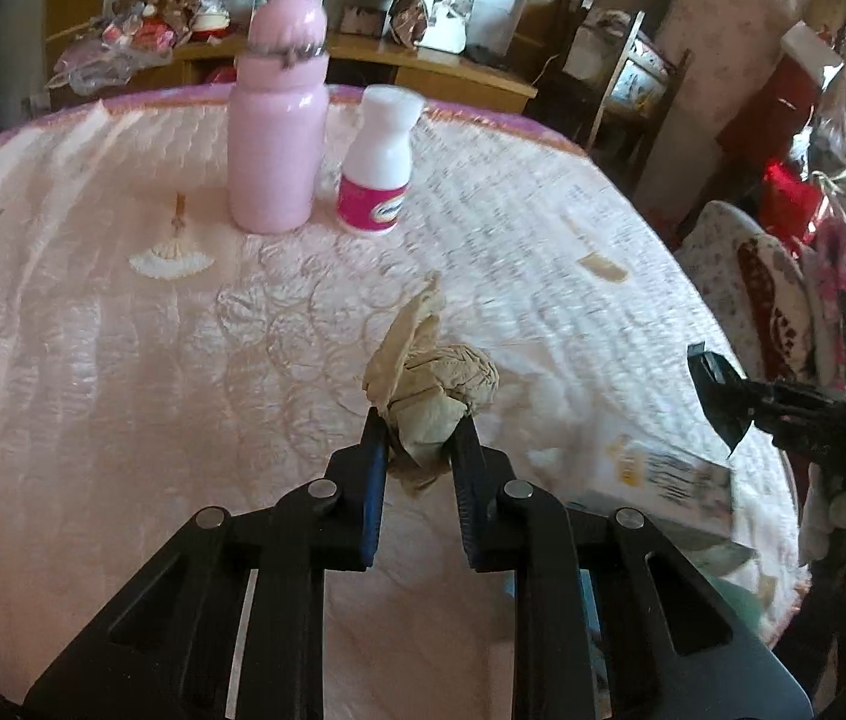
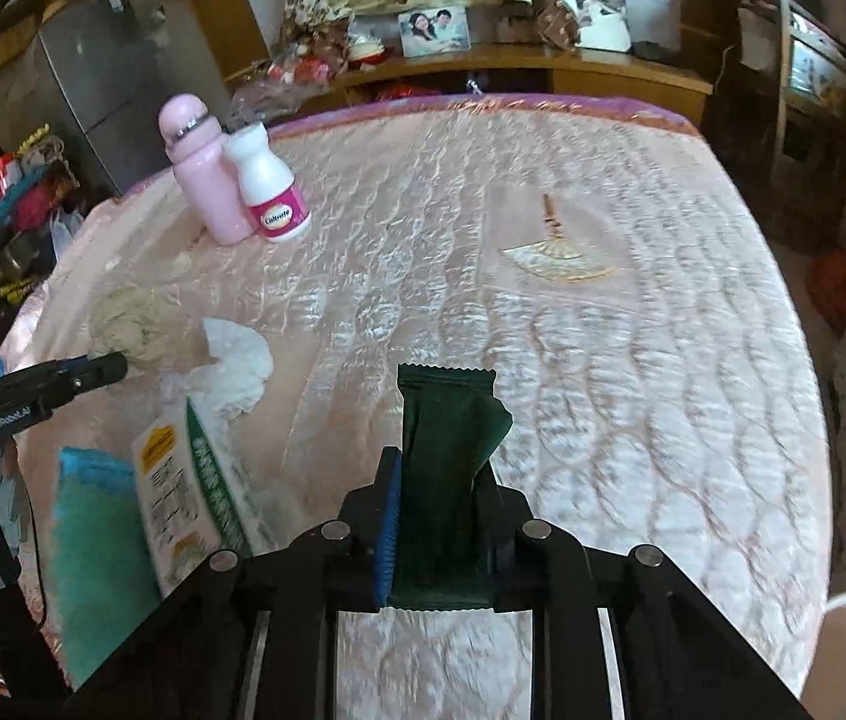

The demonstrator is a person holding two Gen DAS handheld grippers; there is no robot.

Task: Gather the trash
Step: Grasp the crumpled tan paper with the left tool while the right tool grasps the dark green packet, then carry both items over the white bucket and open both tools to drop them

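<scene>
black left claw (image 1: 417, 441), blue-ribbed pads (image 1: 374, 480), silver pivot screws, perhaps gloved.

Crumpled tan paper wad (image 1: 432, 387) sitting pinched btwn left gripper (image 1: 417, 426) fingers, over pink mattress. Dark green wrapper (image 2: 447, 456) standing upright, clamped in right gripper (image 2: 441, 480). White tissue (image 2: 237, 366) lying crumpled nearby.

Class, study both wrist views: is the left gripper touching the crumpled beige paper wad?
Touching. The left wrist view shows the left gripper with both fingers pressed against the crumpled beige paper wad, no gap.

wrist views, facing mattress (image 1: 123, 360) (shared)
</scene>
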